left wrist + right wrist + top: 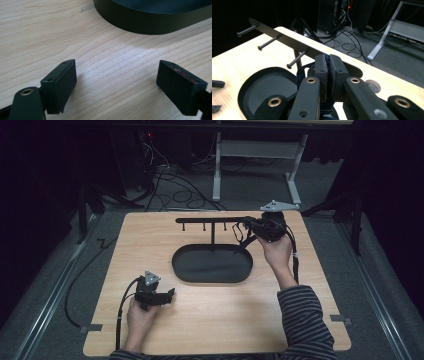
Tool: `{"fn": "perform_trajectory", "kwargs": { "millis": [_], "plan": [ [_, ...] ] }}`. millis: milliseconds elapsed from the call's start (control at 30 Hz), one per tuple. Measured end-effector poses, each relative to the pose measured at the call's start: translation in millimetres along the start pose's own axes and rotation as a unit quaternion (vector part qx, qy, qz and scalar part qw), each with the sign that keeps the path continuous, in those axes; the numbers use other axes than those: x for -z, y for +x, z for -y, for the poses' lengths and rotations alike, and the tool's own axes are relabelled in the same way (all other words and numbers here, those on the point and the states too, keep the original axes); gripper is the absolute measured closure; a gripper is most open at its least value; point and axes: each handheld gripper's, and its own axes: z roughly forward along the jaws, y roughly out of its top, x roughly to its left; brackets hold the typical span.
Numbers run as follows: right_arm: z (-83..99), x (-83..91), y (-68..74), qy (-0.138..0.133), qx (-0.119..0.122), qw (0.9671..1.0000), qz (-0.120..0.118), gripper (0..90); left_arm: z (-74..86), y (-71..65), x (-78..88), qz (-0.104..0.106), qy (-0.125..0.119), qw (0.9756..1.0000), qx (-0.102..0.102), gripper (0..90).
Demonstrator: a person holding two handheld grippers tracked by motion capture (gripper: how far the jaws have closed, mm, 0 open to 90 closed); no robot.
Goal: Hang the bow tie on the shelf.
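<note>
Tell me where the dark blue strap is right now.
The dark blue strap is pinched in the right gripper, held up against the right end of the black peg rack, behind the oval tray in the high view.

The surface [200, 320] is a light wood board with rounded corners, lit brightly from above while the room around it lies dark. It stands on a grey carpet floor [330, 180]. Beyond its far edge, black cables [175, 190] lie in loose coils on the carpet, beside the pale metal legs of another table [295, 170]. A small red light [150, 135] glows among dark equipment at the back.
</note>
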Motion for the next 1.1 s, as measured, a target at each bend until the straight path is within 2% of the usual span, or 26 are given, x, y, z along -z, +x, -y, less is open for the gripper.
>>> {"fn": "perform_trajectory", "kwargs": {
  "millis": [567,1100],
  "plan": [
    [5.3,-11.5,-10.1,0.018,-0.015,0.9996,0.016,87.1,0.0,0.0,0.0,0.000,0.000,1.0000,0.000,16.9],
    [7.2,-14.3,-12.8,0.023,-0.013,0.9994,0.023,86.6,0.0,0.1,0.1,0.000,0.001,1.0000,-0.001,16.9]
  ]
}}
